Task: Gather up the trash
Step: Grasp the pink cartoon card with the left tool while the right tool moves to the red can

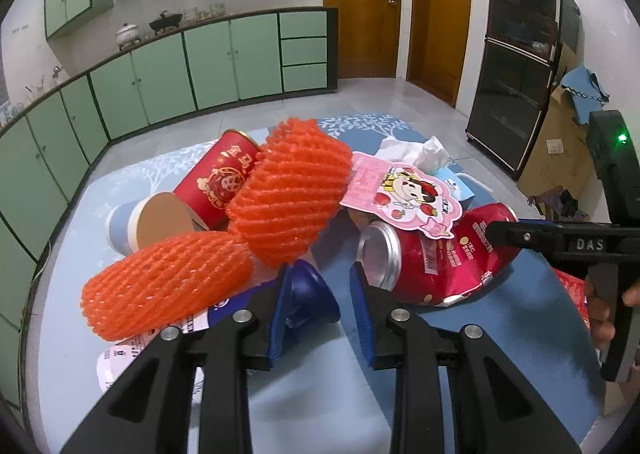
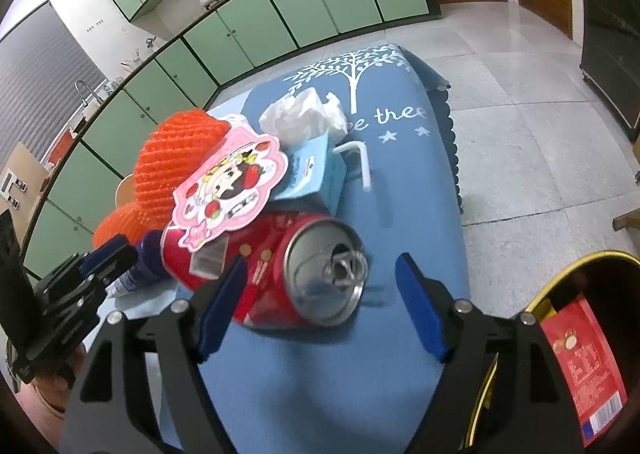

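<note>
A pile of trash lies on a blue cloth-covered table (image 1: pixel 304 406). My left gripper (image 1: pixel 320 294) is open, its fingers around a dark blue bottle cap (image 1: pixel 308 290); the bottle also shows in the right wrist view (image 2: pixel 140 266). Two orange foam fruit nets (image 1: pixel 288 189) (image 1: pixel 168 286), a red tube (image 1: pixel 220 181), a paper cup (image 1: pixel 144 221), a pink snack packet (image 1: pixel 408 193) and a crushed red can (image 1: pixel 432 254) lie ahead. My right gripper (image 2: pixel 320 302) is open, its fingers either side of the can (image 2: pixel 304 274).
A blue tissue box with white tissue (image 2: pixel 308 133) and a white bent straw (image 2: pixel 360 161) lie further back. A dark gold-rimmed bin (image 2: pixel 560 334) holding a red packet stands at right of the table. Green cabinets (image 1: pixel 200 61) line the far wall.
</note>
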